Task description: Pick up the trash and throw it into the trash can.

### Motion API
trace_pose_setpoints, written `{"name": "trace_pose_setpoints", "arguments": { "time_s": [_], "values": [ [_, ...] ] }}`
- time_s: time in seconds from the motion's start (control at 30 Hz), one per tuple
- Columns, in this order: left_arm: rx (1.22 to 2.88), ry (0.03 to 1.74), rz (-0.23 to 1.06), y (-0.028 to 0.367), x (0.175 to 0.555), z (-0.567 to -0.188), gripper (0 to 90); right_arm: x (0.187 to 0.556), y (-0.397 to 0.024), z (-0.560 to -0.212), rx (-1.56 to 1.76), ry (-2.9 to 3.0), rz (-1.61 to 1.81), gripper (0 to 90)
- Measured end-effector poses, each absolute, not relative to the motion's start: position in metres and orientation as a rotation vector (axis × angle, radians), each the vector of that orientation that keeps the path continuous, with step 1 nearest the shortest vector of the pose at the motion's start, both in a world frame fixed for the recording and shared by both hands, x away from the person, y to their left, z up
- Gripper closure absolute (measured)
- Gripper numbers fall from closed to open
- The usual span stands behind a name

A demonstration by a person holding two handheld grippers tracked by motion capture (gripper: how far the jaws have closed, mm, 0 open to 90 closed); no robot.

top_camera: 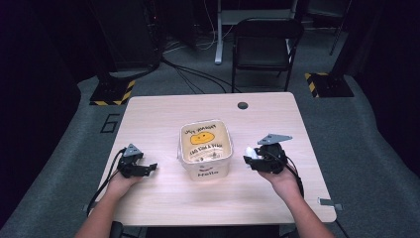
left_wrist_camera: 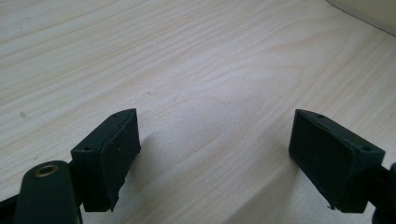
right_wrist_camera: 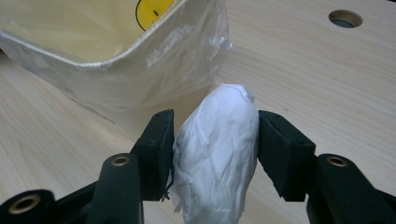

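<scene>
Clamping a crumpled white paper wad (right_wrist_camera: 215, 154), the right gripper (top_camera: 253, 160) sits just right of the bin (top_camera: 205, 149), which stands mid-surface (top_camera: 163, 119). The bin's open mouth lies left of and slightly beyond the wad, so the coming move likely goes leftward over the rim. The wad's long axis runs along the jaws, its tip pointing left toward the bin wall. The left gripper (top_camera: 150, 167), jaws spread and empty, rests left of the bin, apart.
</scene>
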State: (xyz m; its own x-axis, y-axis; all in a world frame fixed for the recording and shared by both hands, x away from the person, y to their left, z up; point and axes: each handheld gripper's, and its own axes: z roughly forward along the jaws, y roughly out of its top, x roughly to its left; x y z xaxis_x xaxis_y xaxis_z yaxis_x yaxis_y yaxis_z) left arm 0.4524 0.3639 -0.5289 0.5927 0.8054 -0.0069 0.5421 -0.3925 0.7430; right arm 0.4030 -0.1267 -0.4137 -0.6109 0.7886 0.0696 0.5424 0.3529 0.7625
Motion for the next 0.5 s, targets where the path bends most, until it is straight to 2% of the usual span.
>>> {"name": "trace_pose_setpoints", "arguments": {
  "time_s": [0.5],
  "values": [
    [2.091,1.064,0.468,0.364,0.452,-0.529,16.5,0.406,-0.123,-0.384,1.115,2.306,1.144,47.2]
  ]
}}
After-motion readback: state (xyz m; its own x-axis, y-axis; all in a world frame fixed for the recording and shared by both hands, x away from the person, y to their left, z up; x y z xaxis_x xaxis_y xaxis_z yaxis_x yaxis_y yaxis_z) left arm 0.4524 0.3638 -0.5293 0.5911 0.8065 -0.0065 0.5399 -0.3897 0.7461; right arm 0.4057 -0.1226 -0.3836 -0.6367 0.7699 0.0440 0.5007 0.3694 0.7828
